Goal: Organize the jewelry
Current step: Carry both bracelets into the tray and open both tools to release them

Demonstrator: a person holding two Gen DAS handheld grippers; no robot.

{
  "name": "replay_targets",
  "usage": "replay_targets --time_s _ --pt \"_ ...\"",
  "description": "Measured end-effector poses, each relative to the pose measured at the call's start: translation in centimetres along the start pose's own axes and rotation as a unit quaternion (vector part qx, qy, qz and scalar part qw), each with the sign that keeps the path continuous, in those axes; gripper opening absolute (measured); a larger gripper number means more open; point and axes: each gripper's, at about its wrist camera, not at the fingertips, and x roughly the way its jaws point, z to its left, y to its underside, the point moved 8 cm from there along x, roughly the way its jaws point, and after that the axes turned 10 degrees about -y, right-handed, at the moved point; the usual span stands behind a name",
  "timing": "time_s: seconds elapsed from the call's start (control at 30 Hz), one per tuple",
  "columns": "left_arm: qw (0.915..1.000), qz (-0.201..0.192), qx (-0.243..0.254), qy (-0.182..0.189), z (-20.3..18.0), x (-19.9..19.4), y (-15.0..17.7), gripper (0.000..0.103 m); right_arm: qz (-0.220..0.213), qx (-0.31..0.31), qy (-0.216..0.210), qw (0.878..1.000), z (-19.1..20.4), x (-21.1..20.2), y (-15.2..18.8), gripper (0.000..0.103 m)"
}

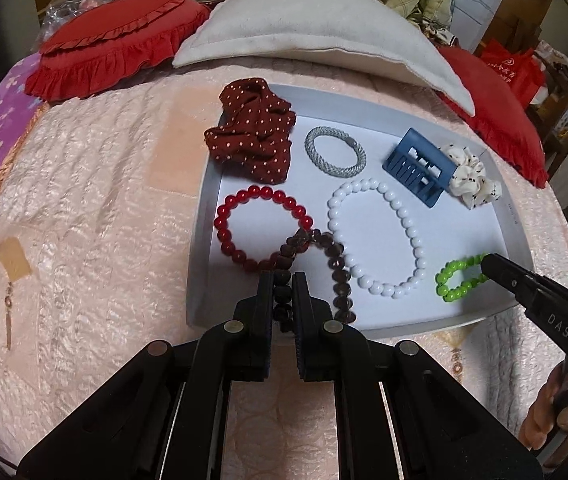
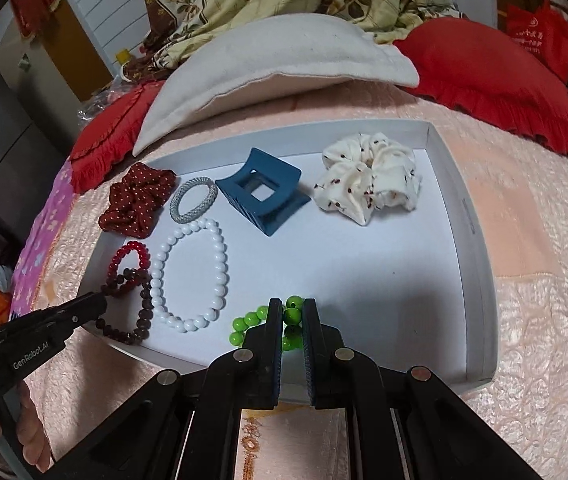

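Tray near edge just below both grippers; bare white floor at its right half. My left gripper pinches the brown bead bracelet; my right gripper, angled down, clamps the green bead bracelet.

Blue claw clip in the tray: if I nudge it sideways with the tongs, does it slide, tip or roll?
The blue claw clip looks like rigid plastic, so it should keep its shape. It rests tilted on its teeth and arched back, so a high push may tip it. The tray floor looks smooth; a low push probably slides it.
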Motion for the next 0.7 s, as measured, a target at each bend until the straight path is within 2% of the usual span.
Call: replay_targets --time_s 0.1,0.13,0.17,0.2,0.23,0.3,0.43,0.5,0.7 --pt "1.0 -0.003 0.002 -0.001 -0.2 -0.5 0.3 0.009 0.003 0.012 -0.007 1.0 -0.1 0.1 0.0 0.009" --pt "1.0 -0.004 0.004 -0.002 -0.2 -0.7 0.4 0.009 0.003 0.015 -0.008 1.0 -0.1 0.1 0.0 0.012" --pt "1.0 -0.006 0.006 -0.004 -0.3 -1.0 0.5 0.009 0.003 0.016 -0.006 1.0 0.0 0.0 0.0 0.016" --pt "0.9999 -0.01 0.007 -0.008 -0.3 -1.5 0.7 0.009 0.001 0.016 -0.004 1.0 0.0 -0.2 0.0 0.029" --pt "0.9998 -0.013 0.007 -0.01 -0.3 -1.7 0.7 0.009 -0.006 0.013 -0.004 1.0 0.2 -0.5 -0.1 0.038" --pt "0.9995 -0.024 0.011 -0.015 -0.4 -2.8 0.9 0.01 -0.015 0.004 0.0 1.0 0.7 -1.2 -0.1 0.039" --pt "0.9981 -0.05 0.015 -0.032 -0.4 -5.4 1.7 0.021 -0.025 -0.022 0.005 0.999 2.0 -3.2 0.1 0.039" --pt "0.997 -0.064 0.017 -0.039 -0.4 -6.8 2.3 0.022 -0.029 -0.033 0.007 0.999 2.6 -4.1 0.5 0.039" --pt "0.9927 -0.102 0.016 -0.063 0.3 -10.9 5.0 0.03 -0.035 -0.068 0.016 0.997 4.2 -7.2 3.4 0.039"
